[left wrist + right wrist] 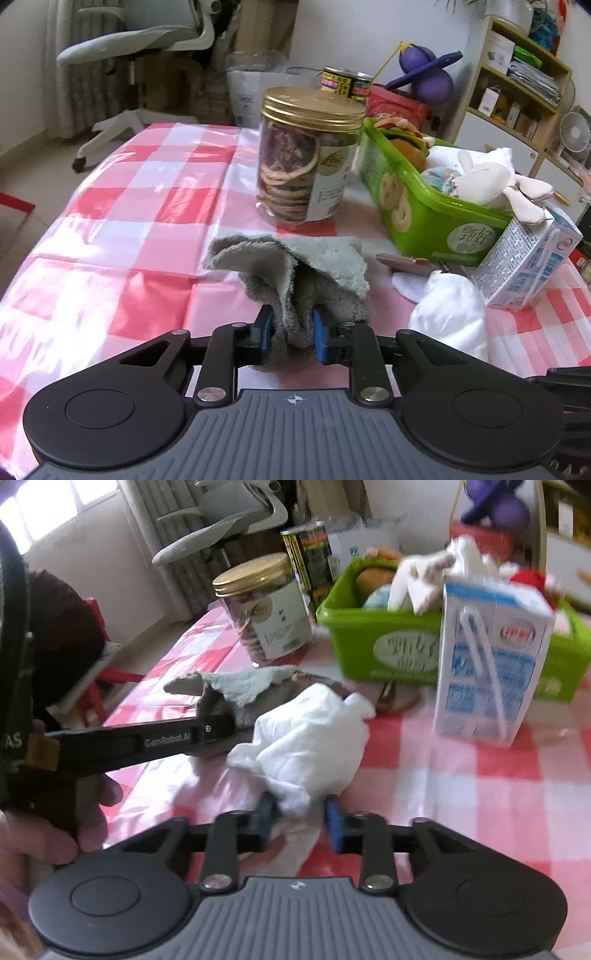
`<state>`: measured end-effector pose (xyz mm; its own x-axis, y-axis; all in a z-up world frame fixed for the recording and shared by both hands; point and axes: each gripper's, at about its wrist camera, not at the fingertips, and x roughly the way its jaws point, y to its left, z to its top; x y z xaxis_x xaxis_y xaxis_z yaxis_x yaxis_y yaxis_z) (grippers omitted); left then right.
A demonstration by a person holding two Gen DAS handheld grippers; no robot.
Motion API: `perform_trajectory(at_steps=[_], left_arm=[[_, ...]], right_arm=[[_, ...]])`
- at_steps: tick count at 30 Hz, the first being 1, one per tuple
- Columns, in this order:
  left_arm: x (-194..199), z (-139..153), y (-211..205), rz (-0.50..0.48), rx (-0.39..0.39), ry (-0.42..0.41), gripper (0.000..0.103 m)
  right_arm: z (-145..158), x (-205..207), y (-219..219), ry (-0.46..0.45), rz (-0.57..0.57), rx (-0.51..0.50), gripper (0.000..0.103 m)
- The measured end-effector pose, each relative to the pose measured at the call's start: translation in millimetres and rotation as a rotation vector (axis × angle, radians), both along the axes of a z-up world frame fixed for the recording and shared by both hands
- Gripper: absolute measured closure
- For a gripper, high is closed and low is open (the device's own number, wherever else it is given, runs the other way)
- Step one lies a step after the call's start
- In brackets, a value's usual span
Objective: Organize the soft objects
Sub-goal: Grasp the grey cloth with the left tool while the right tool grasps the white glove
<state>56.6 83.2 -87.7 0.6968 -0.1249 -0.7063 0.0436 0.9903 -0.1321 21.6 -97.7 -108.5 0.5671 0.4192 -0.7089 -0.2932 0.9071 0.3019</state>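
Left gripper [291, 334] has its blue pads clamped on a bunched fold of the grey towel [295, 273], the rest of it heaped on the table [122, 206] just ahead. Right gripper [301, 821] — pads either side of the white cloth's [306, 734] near corner, a gap showing to the right pad; the picture is blurred, so whether it pinches I cannot tell. The cloth lies just right of the towel, touching it. Beyond the towel stands a gold-lidded jar [308, 155]. Toward the table's far right edge, the green bin [424, 206] holds plush toys, a white rabbit [491, 181] draped over its rim. A milk carton [487, 661] stands against the bin's near side. A hand [44, 834] grips the left tool's handle.
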Motion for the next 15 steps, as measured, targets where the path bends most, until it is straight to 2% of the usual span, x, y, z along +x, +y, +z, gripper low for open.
perform_trajectory(at_steps=[4, 7, 10, 15], left_arm=[[-4.0, 4.1, 8.1, 0.012, -0.006, 0.032, 0.086], [-8.7, 8.2, 11.6, 0.012, 0.002, 0.061, 0.087], [-14.2, 12.5, 13.6, 0.011, -0.002, 0.081, 0.087], [-23.1, 23.0, 13.6, 0.001, -0.019, 0.085, 0.088]], right_arm=[[2.4, -2.0, -4.0, 0.036, 0.011, 0.008, 0.103], [6.8, -3.7, -16.6, 0.109, 0.006, 0.067, 0.103], [9.3, -6.7, -31.5, 0.163, -0.034, 0.099, 0.103], [13.0, -11.3, -53.3, 0.211, -0.103, 0.094, 0.103]])
